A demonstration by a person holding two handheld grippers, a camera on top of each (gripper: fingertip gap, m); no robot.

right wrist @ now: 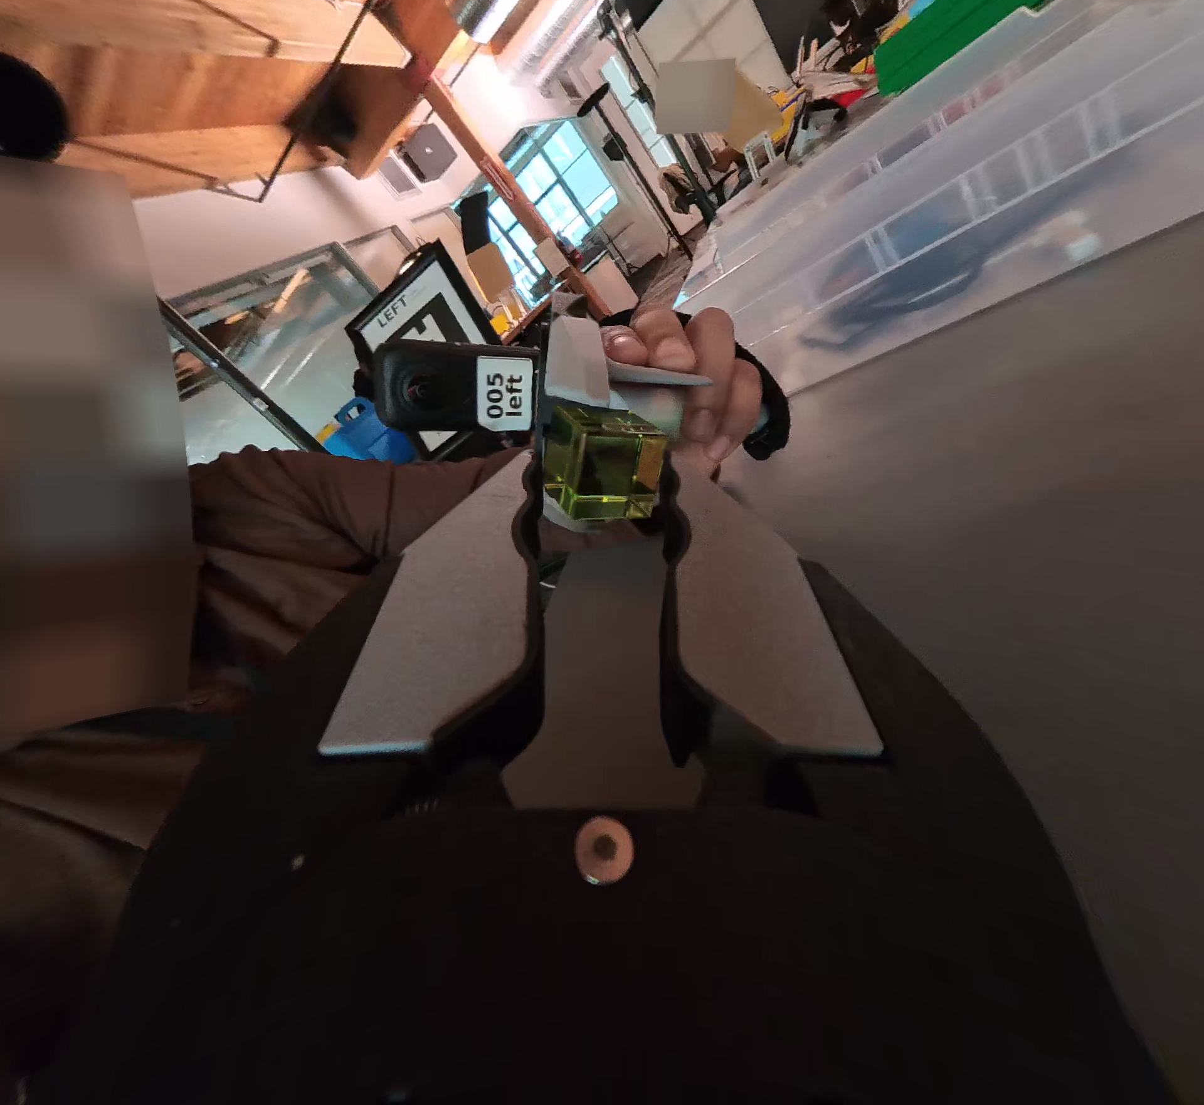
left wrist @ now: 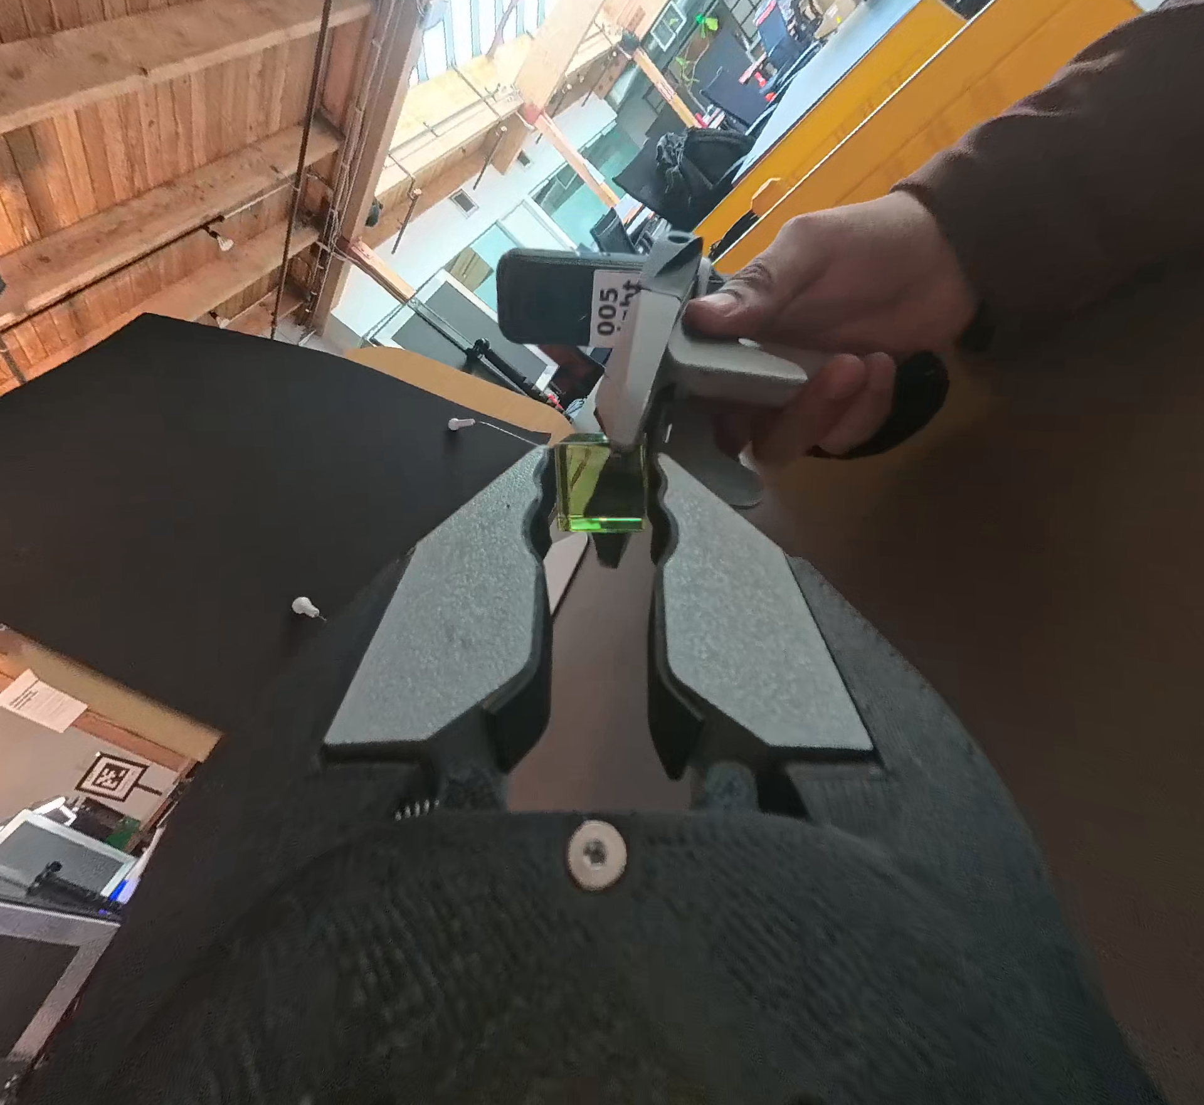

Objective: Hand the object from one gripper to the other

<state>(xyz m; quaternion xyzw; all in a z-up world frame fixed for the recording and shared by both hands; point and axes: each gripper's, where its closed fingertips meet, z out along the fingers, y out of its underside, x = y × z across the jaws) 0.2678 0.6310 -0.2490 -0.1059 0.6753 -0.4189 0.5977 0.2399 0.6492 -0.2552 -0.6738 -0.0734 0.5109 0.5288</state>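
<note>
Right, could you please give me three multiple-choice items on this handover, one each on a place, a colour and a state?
1. Where is the cube?
A. Between the fingers of both grippers
B. Lying on a table
C. Inside a clear bin

2. What colour is the cube?
A. Red
B. Translucent yellow-green
C. White

3. What state is the left gripper in?
A. Wide open and empty
B. Shut on the cube
C. Shut on nothing

Answers:
1 A: each wrist view shows the cube at its own fingertips, with the right gripper meeting the left one there.
2 B: it glows yellow-green and lets light through.
3 B: its fingers sit against two opposite sides of the cube.
</note>
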